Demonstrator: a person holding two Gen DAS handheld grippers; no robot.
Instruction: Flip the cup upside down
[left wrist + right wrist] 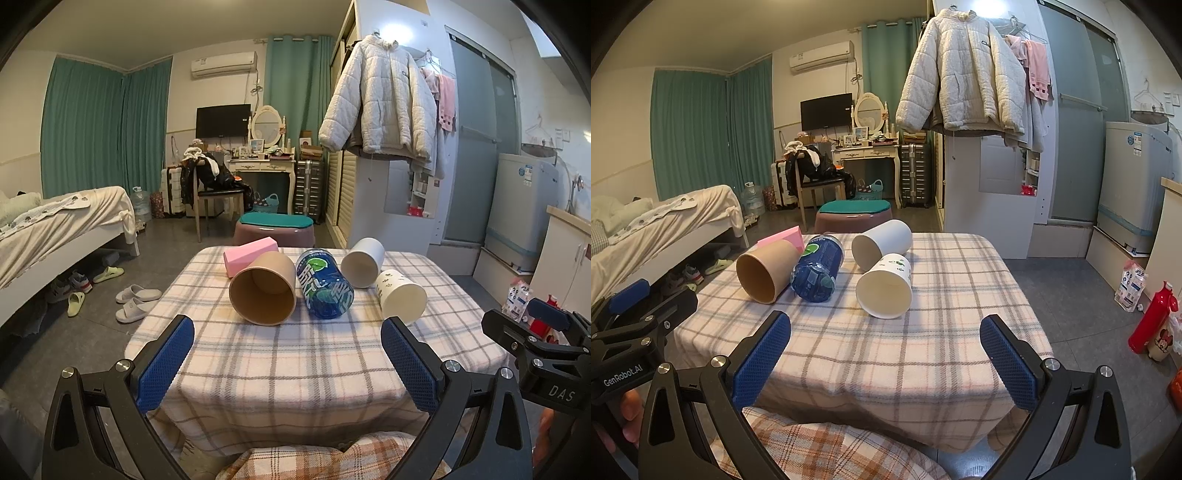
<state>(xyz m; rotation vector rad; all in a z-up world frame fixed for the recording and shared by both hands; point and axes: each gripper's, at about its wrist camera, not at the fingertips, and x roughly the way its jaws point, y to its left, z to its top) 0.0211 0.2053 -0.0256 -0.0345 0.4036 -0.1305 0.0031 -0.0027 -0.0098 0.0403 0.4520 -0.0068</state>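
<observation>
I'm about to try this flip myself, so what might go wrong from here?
1. All three cups lie on their sides; the brown cup touches the blue can, so gripping it may roll the can.
2. The printed cup lies close to the white cup, so it could get knocked.
3. The tablecloth may bunch.

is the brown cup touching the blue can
Touching. In the right wrist view the brown cup lies on its side with its wall pressed against the blue can, no tablecloth showing between them; the left wrist view agrees.
</observation>
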